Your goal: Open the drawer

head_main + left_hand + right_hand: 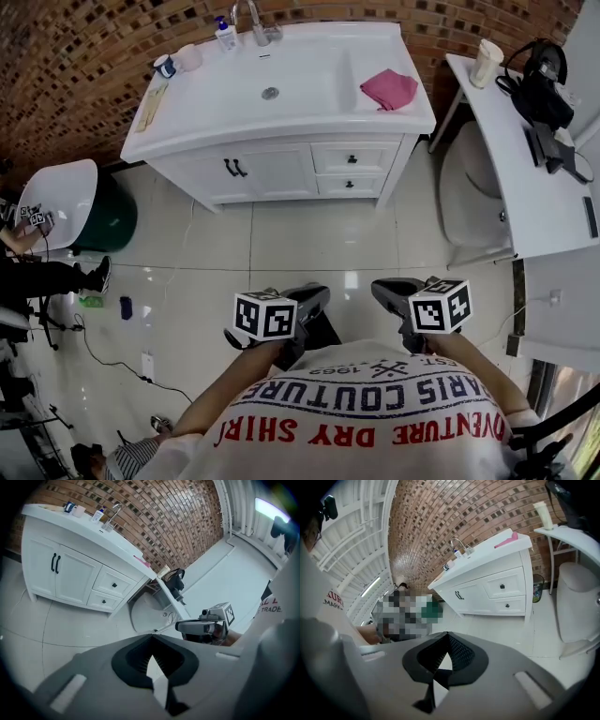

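Left gripper (312,294) jaws together, nothing between them; right gripper (391,287) same, jaws closed and empty. Both are held low in head view, close to the person's shirt, left one at 9 o'clock of the right one, both pointing toward 12 o'clock. White vanity (178,161) sits at 12 o'clock of them, well apart, with bare floor tiles (300,244) between. Upper drawer (353,158) and lower drawer (349,185) are both shut, stacked on the vanity's right side, contents not visible. Sink basin (300,80) has only a drain showing. Pink cloth (389,89) lies on the counter at 3 o'clock of the basin. Cup (487,62) stands on a side table (525,187) at 3 o'clock of the vanity; cannot tell what is in it. In left gripper view the drawers are at 11 o'clock of the jaws, in right gripper view at 1 o'clock, no contact.
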`<state>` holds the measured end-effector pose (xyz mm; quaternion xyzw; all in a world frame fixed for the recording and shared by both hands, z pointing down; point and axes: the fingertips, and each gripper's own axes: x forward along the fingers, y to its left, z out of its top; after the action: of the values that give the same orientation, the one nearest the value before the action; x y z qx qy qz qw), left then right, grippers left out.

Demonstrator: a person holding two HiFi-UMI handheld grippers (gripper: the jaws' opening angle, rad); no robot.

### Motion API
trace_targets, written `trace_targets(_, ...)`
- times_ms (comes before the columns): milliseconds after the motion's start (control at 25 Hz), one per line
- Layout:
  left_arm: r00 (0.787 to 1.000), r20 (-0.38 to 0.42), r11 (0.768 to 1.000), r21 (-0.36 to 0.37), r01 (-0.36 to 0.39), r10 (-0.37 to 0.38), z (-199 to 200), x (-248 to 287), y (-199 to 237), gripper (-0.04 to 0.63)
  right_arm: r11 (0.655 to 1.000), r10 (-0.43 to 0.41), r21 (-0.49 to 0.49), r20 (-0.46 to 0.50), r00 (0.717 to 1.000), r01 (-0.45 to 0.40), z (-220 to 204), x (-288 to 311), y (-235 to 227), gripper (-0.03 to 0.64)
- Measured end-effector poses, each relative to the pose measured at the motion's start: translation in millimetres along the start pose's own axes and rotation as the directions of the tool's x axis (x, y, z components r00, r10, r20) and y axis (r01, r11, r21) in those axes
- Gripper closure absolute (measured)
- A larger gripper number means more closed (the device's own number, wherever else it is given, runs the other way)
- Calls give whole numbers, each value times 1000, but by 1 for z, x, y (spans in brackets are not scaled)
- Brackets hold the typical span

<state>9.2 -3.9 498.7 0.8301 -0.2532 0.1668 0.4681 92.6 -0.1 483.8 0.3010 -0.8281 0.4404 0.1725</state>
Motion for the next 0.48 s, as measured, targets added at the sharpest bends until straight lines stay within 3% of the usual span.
trace_targets(480, 991, -120, 998, 31, 57, -53, 150, -7, 141, 611, 986, -107, 132, 58, 993, 98, 151, 124, -53, 609)
